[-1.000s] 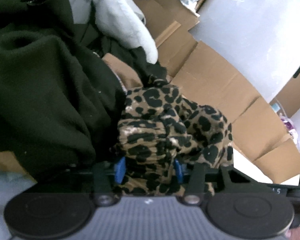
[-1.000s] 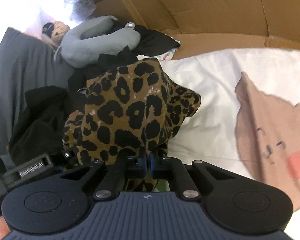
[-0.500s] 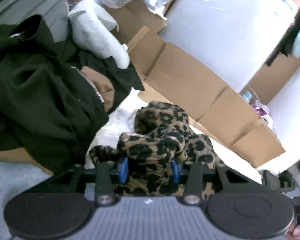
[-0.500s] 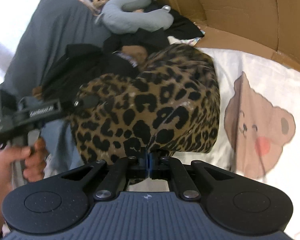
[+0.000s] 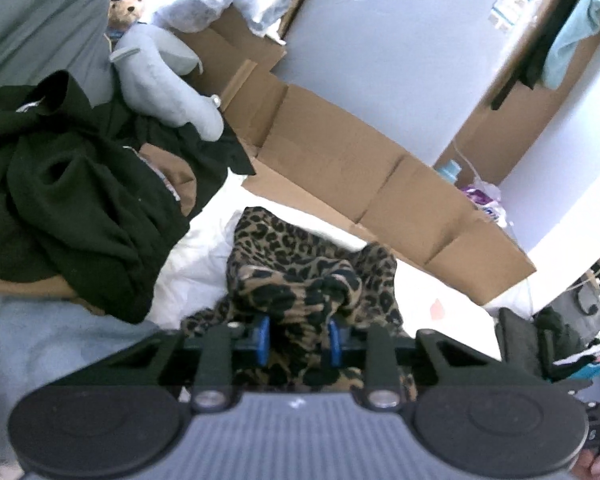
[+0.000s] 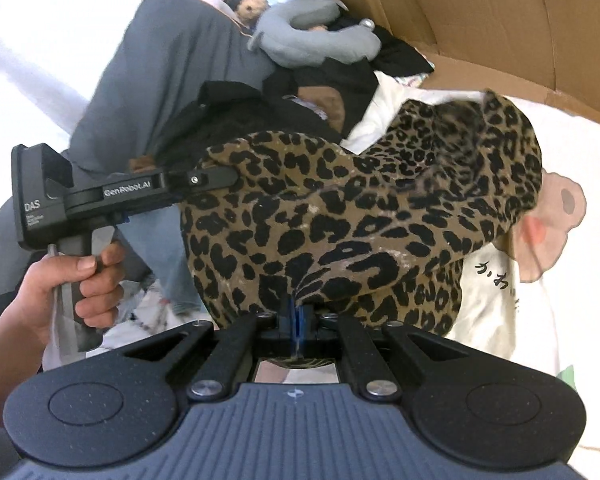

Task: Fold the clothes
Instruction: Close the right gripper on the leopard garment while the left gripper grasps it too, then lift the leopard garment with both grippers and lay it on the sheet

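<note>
Left wrist view has, nearest the lens at 6 o'clock, the left hand-held gripper [image 5: 298,340] with its blue pads either side of a bunched ridge of the leopard-print garment [image 5: 308,276]; its jaws are closing on that cloth, which already fills the gap and looks held. Beyond it, toward 12 o'clock, the garment sags in a crumpled heap above a white bedsheet [image 5: 196,264], so the folding looks to be at its very start: the piece is only lifted and gathered, with no flat layer or crease to be seen, and spreading, aligning and folding all appear to remain. Farther out at 9 to 10 o'clock lies a dark pile of clothes [image 5: 72,200], apparently still unfolded, then a grey plush toy [image 5: 160,80] at 11 o'clock and flattened cardboard [image 5: 340,168] running toward 3 o'clock. Right wrist view adds what the first hides: the right hand-held gripper [image 6: 296,320] at 6 o'clock is fully closed, pinching an edge of the same garment, which balloons up across the centre of that frame. It also shows the person's hand [image 6: 64,284] at 8 o'clock holding the other tool's handle, and a bear printed on the sheet [image 6: 556,216] at 3 o'clock. Only the left view shows the far room, with a pale cabinet [image 5: 400,52] at 1 o'clock.
</note>
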Demonstrator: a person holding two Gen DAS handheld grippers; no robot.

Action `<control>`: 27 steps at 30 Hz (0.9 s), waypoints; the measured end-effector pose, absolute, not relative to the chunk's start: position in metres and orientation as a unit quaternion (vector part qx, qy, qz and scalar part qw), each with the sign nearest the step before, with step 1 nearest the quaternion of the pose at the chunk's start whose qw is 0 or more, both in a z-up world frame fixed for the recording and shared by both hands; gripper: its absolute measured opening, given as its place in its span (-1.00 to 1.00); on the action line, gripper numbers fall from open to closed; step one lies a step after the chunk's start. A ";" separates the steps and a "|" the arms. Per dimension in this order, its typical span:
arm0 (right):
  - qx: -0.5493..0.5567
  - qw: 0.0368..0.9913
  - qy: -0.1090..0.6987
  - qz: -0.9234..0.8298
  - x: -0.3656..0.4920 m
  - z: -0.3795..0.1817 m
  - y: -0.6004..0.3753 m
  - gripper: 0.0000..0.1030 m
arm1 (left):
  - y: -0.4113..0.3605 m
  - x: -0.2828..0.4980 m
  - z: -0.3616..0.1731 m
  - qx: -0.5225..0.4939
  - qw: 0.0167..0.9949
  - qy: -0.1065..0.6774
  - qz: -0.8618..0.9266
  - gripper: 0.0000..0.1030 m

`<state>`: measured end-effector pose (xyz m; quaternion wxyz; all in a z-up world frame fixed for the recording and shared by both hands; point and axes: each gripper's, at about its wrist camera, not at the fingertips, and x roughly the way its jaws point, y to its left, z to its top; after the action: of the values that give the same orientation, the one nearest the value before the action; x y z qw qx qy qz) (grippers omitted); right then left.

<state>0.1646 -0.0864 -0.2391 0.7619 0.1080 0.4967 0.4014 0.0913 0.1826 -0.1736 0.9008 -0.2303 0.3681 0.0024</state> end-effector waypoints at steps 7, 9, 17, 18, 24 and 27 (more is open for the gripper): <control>0.101 0.754 0.479 0.439 0.139 -0.203 -0.092 -1.00 | 0.171 0.068 -0.135 -0.221 0.910 0.350 -0.007 -0.63; 0.103 0.748 0.470 0.457 0.130 -0.190 -0.094 -1.00 | 0.171 0.058 -0.122 -0.220 0.913 0.344 -0.009 -0.64; 0.146 0.716 0.435 0.526 0.109 -0.158 -0.106 -1.00 | 0.167 0.030 -0.069 -0.210 0.924 0.319 -0.018 -0.65; 0.150 0.714 0.432 0.531 0.108 -0.157 -0.107 -1.00 | 0.165 0.032 -0.066 -0.205 0.925 0.319 -0.020 -0.64; 0.183 0.725 0.424 0.510 0.111 -0.171 -0.121 -1.00 | 0.155 0.055 -0.070 -0.185 0.925 0.332 -0.029 -0.64; 0.201 0.734 0.423 0.492 0.113 -0.187 -0.130 -1.00 | 0.149 0.072 -0.084 -0.176 0.921 0.346 -0.039 -0.64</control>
<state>0.1133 -0.1302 -0.1870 0.7338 0.2009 0.4234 0.4919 0.0716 0.1486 -0.0845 0.9208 -0.1759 0.3458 -0.0385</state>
